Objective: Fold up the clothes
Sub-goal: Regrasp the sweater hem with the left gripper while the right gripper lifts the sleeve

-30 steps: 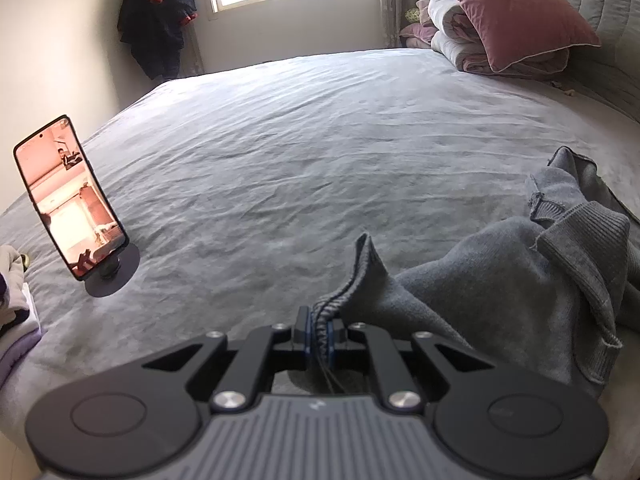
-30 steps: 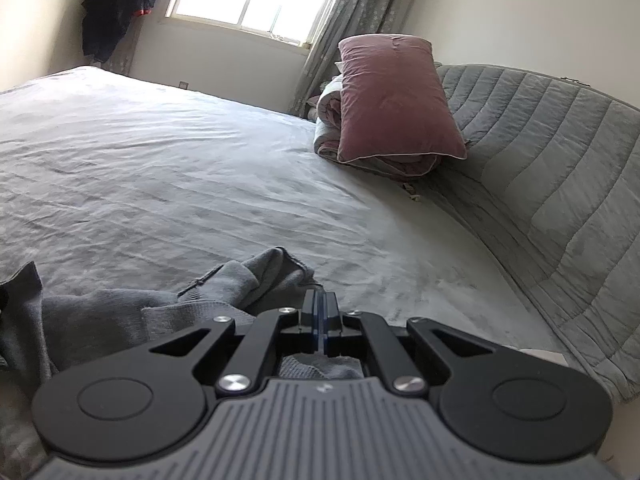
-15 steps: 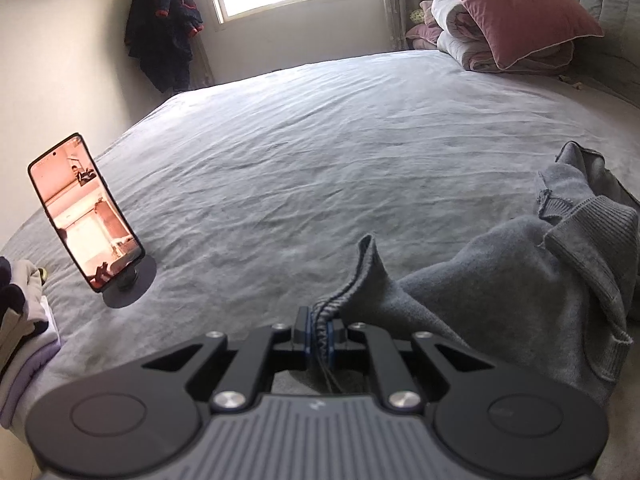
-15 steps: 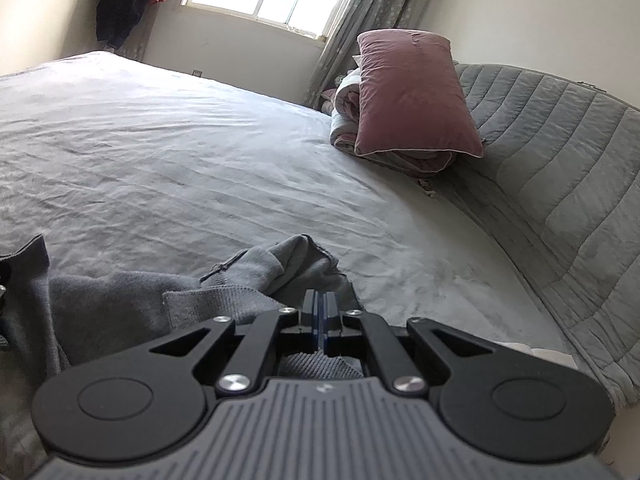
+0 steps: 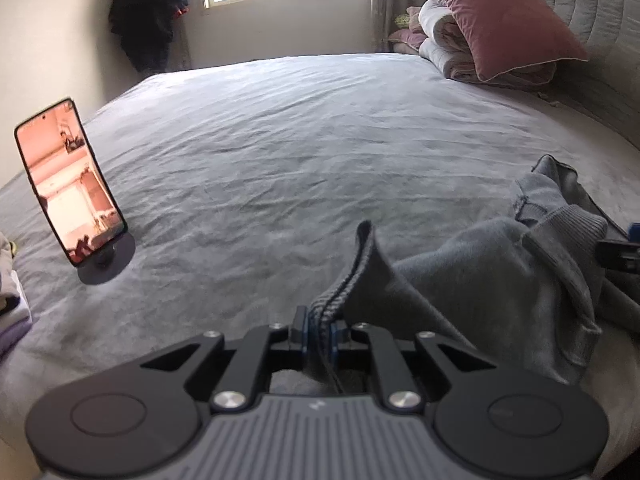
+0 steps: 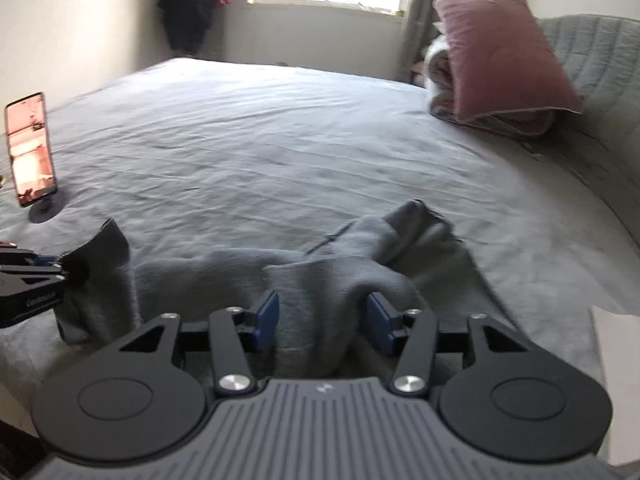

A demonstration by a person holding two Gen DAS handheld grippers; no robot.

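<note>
My left tool (image 5: 318,330) is black with blue pads and a grey ribbed body; my right tool (image 6: 322,320) has the same colours. The sweater (image 5: 472,280) is plain grey with a ribbed edge. The bed cover (image 5: 300,140) is plain grey. The pillow (image 5: 504,24) is dusty pink. The phone (image 5: 68,180) shows an orange-pink screen. The headboard (image 6: 600,80) is grey and quilted in stripes.

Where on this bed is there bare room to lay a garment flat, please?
The wide grey bedsheet lies bare between the propped phone, the pink pillow and the crumpled grey sweater. The near right edge is crowded.
</note>
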